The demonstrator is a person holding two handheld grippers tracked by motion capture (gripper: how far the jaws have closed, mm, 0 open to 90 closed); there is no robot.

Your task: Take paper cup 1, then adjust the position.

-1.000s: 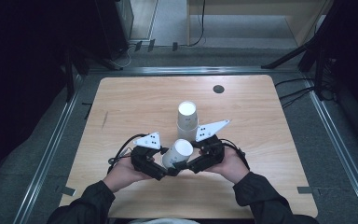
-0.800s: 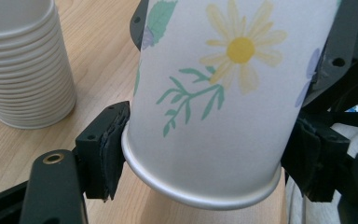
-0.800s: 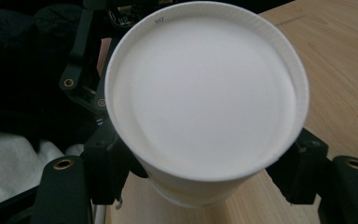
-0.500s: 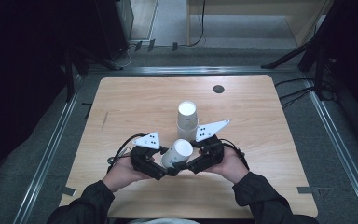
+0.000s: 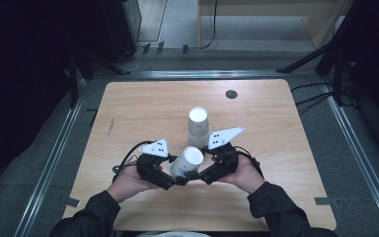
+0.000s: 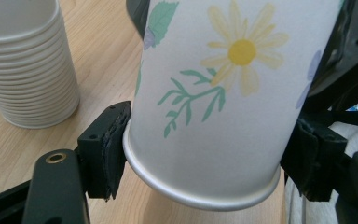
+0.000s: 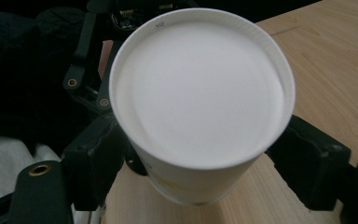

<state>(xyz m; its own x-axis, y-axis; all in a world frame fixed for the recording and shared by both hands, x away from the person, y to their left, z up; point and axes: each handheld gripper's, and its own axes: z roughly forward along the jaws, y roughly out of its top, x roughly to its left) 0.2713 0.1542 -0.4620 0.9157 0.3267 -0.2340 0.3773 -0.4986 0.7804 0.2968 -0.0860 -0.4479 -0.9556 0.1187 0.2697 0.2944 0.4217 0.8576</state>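
A paper cup (image 5: pixel 186 162) with a daisy print is held tilted, base up, just above the table's front middle. My left gripper (image 5: pixel 173 177) comes from the left and is shut on it. In the left gripper view the cup (image 6: pixel 214 93) sits between the jaws (image 6: pixel 214 158) near its rolled rim. My right gripper (image 5: pixel 200 175) comes from the right and is shut on the same cup. The right gripper view looks onto the cup's white base (image 7: pixel 200 88), with that gripper (image 7: pixel 200 163) clamped on its sides.
A stack of upside-down white cups (image 5: pixel 198 123) stands on the wooden table (image 5: pixel 276 128) just behind the grippers, and at upper left in the left gripper view (image 6: pixel 23 70). A dark round grommet (image 5: pixel 231 94) sits near the far edge. Metal rails border the table.
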